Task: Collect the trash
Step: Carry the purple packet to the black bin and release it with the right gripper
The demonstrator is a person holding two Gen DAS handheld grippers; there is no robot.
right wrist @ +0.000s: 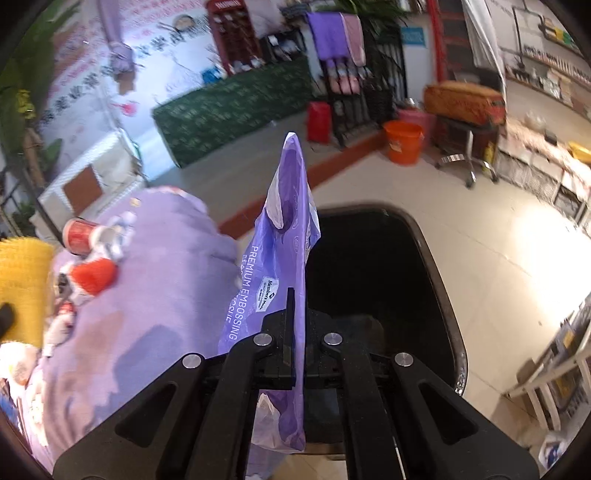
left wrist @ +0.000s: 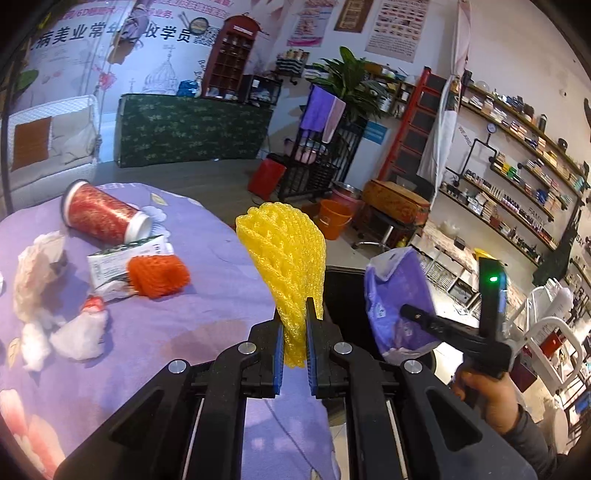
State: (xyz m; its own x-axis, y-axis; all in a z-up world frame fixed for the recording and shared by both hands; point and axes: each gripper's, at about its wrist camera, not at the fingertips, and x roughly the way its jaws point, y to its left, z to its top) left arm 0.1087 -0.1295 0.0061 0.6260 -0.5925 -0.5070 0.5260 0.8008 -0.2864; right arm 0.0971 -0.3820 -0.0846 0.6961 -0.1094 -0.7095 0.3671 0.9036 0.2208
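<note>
Between the left tool (left wrist: 295,325) pads, ribbed yellow foam netting (left wrist: 284,254) stands upright.

My view past the work: an orange bucket (right wrist: 402,142) on the pale tiled floor (right wrist: 498,251), a green patterned counter (left wrist: 192,129), a leafy potted plant (left wrist: 351,79), purple towels (right wrist: 327,35) over a black rack, wall shelves (left wrist: 517,173) crowded with small goods.

My table wears a purple flowered cloth (left wrist: 207,295) — on it lie a red-and-white can (left wrist: 105,218) on its side, a small carton (left wrist: 125,260), an orange foam net (left wrist: 159,275) and white tissue wads (left wrist: 55,332).
</note>
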